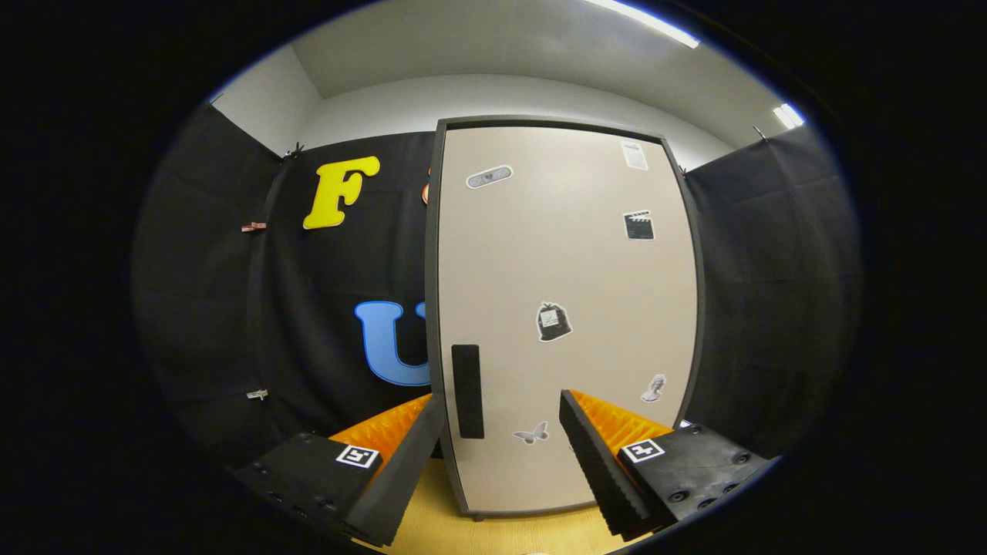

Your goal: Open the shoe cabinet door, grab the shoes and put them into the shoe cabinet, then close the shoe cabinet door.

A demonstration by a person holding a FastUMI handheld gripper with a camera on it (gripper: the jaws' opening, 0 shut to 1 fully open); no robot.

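Tongs (493, 455): two black fingers (401, 478) with orange ribbed backing, spread wide apart at the lower part of the frame, pinching nothing. Each finger base carries a small black-and-white square marker. Left finger tip lies just beside the lower left edge of the cabinet door; right finger tip overlaps the door's lower right portion in the picture. Contact with the door cannot be told.

Shoe cabinet door (567, 308): tall beige panel in a dark grey frame, upright, shut, occupying the centre and right of centre of the frame, just ahead of and between the fingers.

Handle (467, 391): black vertical rectangle at the lower left of the door, above and between the finger tips, nearer the left finger. Not touched by either finger.

Stickers (554, 321): several small black-and-white decals scattered over the door face, including a butterfly (530, 434) low on the panel between the fingers, a clapperboard (638, 225) at upper right, and an oblong one at upper left.

Floor (493, 532): light wood-grain surface, bottom centre of the frame, under the cabinet's lower edge and between the finger bases.

Ceiling: white, top of the frame, with a strip light (640, 19) at upper right.
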